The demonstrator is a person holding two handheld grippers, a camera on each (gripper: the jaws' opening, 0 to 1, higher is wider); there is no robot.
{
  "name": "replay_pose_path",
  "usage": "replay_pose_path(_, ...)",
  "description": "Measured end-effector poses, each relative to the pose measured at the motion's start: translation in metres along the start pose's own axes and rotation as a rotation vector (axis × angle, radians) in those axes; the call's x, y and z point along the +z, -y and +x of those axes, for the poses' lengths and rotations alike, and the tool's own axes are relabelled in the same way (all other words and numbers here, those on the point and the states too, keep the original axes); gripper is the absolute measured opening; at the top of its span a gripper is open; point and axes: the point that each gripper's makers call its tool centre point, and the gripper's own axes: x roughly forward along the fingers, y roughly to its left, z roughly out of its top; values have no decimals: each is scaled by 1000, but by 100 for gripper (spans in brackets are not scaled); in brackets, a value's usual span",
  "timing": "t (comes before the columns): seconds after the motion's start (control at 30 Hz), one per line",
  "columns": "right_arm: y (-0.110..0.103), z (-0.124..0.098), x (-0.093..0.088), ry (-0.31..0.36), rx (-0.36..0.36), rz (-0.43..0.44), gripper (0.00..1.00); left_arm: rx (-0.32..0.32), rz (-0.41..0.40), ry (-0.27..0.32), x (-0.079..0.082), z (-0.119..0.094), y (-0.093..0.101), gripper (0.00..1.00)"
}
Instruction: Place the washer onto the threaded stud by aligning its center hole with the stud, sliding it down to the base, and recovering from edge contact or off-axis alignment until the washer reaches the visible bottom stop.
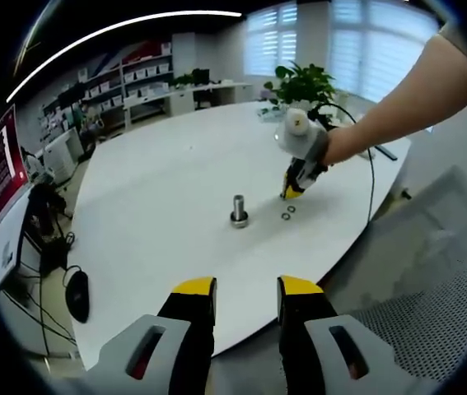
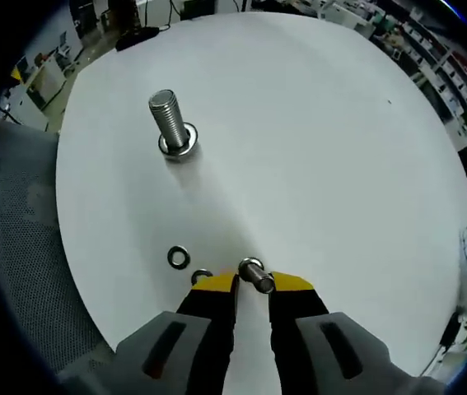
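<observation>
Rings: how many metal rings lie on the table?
2. One ring lies flat left of the tongs' tips, the other ring peeks out at the left tip. The piece between the tips may be a third.

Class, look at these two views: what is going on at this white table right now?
A person holds two grippers. The right gripper is down at the white table, its tips around a small metal nut-like piece, with a loose washer beside. The threaded stud stands upright, apart from them. The left gripper hangs back, open.
</observation>
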Motion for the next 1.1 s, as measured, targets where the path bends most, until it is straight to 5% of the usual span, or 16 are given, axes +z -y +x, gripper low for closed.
replay_pose_path(0.4, -6, -12, -6, 31, 6, 21, 19, -10, 9, 0, 0, 1, 2, 27)
replay_pose_path(0.7, -35, -4, -10, 38, 85, 25, 19, -20, 14, -3, 0, 1, 5, 27)
replay_pose_path(1.1, -38, 3, -6, 20, 95, -4, 18, -18, 15, -3, 0, 1, 4, 27)
